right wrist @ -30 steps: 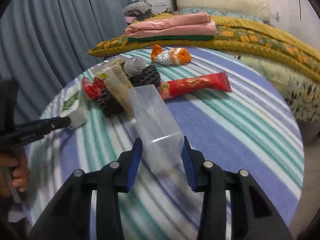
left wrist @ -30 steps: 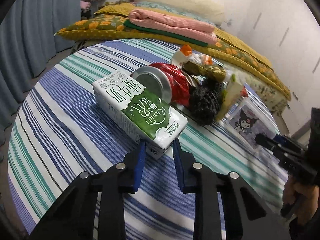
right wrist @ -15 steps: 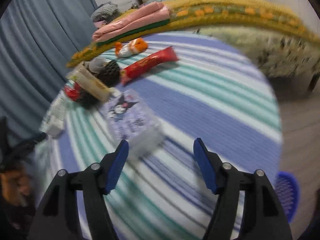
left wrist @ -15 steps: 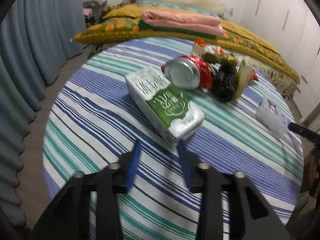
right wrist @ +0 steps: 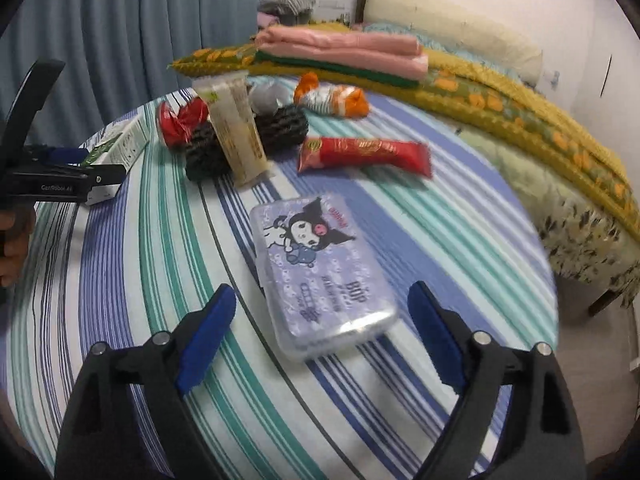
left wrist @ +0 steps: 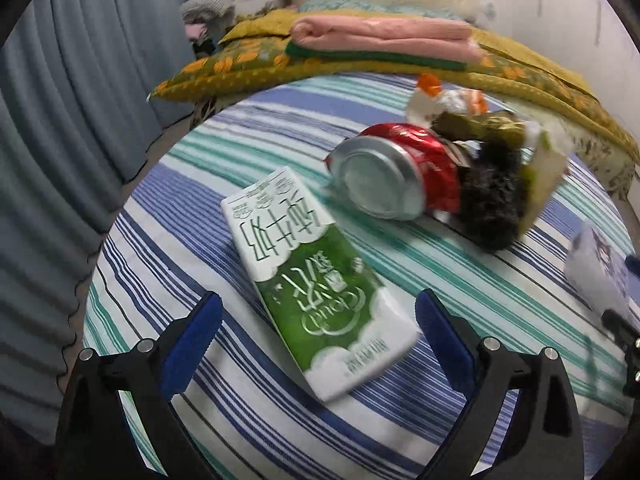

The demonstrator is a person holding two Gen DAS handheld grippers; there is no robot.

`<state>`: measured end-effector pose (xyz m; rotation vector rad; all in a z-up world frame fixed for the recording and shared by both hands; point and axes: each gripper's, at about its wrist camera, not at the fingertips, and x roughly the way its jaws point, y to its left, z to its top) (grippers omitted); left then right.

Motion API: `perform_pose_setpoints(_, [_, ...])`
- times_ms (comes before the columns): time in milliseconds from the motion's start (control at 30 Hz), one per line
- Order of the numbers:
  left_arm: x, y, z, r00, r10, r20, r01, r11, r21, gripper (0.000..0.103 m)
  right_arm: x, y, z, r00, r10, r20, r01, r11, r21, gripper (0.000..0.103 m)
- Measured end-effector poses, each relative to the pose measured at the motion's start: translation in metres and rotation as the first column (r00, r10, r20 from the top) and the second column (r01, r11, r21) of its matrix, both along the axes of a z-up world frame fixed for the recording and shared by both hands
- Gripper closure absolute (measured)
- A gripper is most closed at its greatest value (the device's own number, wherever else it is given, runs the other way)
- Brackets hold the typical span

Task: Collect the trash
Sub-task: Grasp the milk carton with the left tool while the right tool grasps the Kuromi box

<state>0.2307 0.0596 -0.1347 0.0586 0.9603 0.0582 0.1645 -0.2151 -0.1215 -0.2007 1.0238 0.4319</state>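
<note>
**Currently: both items released, collection barely begun**

Left gripper (left wrist: 316, 332) jaws are opening; the green milk carton (left wrist: 316, 280) lies flat between them, unpinched. Right gripper (right wrist: 320, 328) jaws are also opening around the free Kuromi plastic box (right wrist: 320, 272). A second ago each was clamped. Beyond, the red can (left wrist: 400, 172), snack wrappers (right wrist: 364, 154) and black mesh (right wrist: 280, 128) remain on the striped surface (right wrist: 460, 240); no bin shows.
</note>
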Motion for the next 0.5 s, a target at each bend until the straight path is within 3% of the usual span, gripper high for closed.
perform_pose_setpoints(67, [0.002, 0.004, -0.001, 1.000, -0.012, -0.015, 0.012, 0.999, -0.038, 0.030, 0.004, -0.003, -0.001, 0.999, -0.027, -0.033, 0.028, 0.999, 0.020, 0.037])
perform_pose_setpoints(233, [-0.010, -0.001, -0.001, 0.996, -0.093, -0.009, 0.093, 0.995, -0.036, 0.047, -0.002, -0.017, 0.004, 0.993, -0.066, -0.103, 0.072, 0.996, 0.060, 0.037])
perform_pose_setpoints(400, [-0.054, -0.006, 0.001, 0.968, -0.250, -0.034, 0.247, 0.966, -0.075, 0.053, -0.027, -0.030, 0.012, 0.984, -0.062, -0.164, 0.071, 0.996, 0.046, 0.037])
perform_pose_setpoints(500, [-0.074, 0.002, 0.000, 0.956, -0.286, -0.059, 0.281, 0.956, -0.088, 0.053, -0.044, -0.033, 0.017, 0.980, -0.029, -0.196, 0.042, 0.997, 0.064, 0.037])
